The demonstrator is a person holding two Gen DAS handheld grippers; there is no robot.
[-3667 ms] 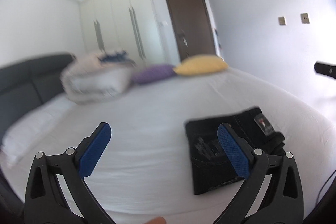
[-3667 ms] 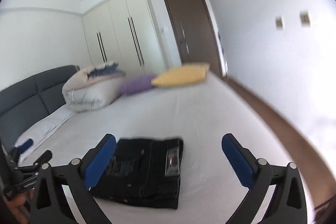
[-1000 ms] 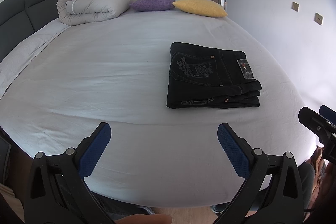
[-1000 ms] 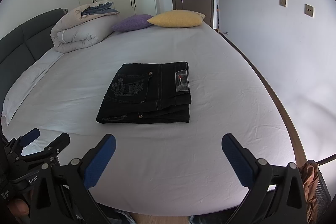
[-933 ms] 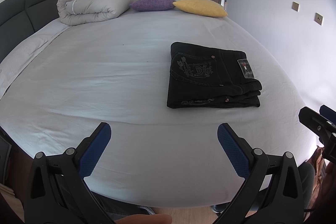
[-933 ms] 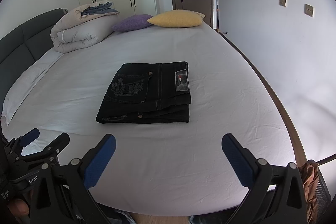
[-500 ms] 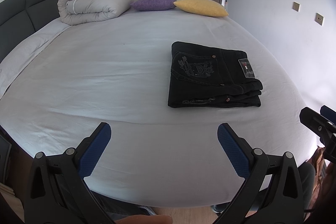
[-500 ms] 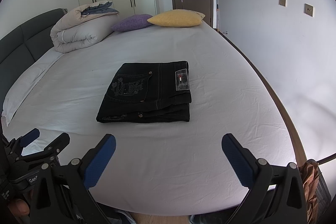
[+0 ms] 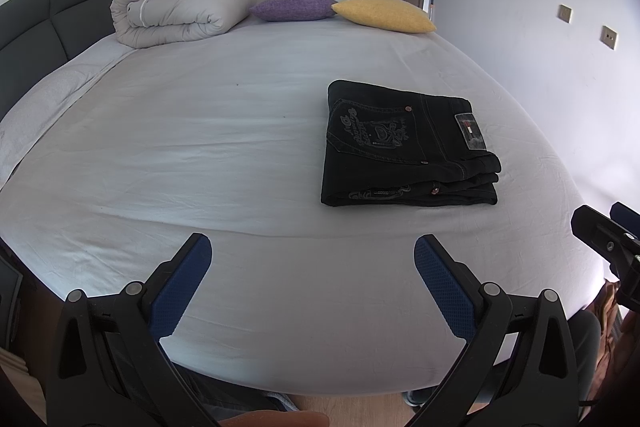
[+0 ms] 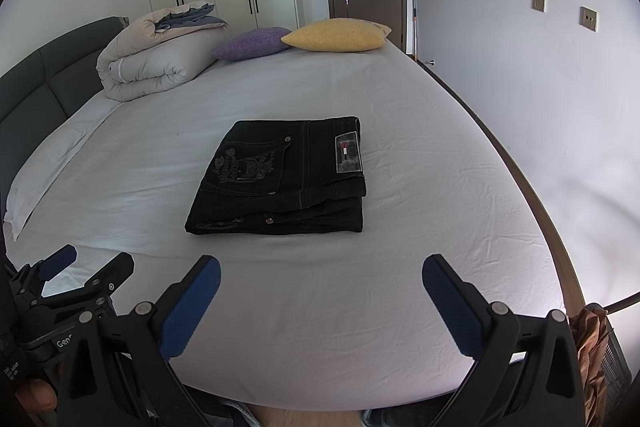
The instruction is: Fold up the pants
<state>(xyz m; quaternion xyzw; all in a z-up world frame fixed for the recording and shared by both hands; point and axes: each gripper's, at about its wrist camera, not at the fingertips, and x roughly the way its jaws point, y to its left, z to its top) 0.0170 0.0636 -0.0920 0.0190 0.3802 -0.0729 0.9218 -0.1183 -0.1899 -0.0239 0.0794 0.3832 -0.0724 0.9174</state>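
Note:
The black pants (image 9: 404, 143) lie folded into a flat stack on the white bed sheet (image 9: 200, 147), right of the bed's middle; in the right wrist view the pants (image 10: 280, 175) sit straight ahead. My left gripper (image 9: 312, 259) is open and empty, held over the bed's near edge, well short of the pants. My right gripper (image 10: 320, 275) is open and empty, also back at the near edge. The left gripper shows at the lower left of the right wrist view (image 10: 80, 275).
A rolled duvet (image 9: 180, 11), a purple pillow (image 9: 296, 5) and a yellow pillow (image 9: 384, 13) lie at the far end of the bed. A dark headboard (image 9: 40, 11) runs along the left. A wall (image 10: 560, 87) stands close on the right.
Since 3.7 s ago both grippers drew back from over the pants to the bed's near edge and tilted down. Over the last second nothing has visibly moved.

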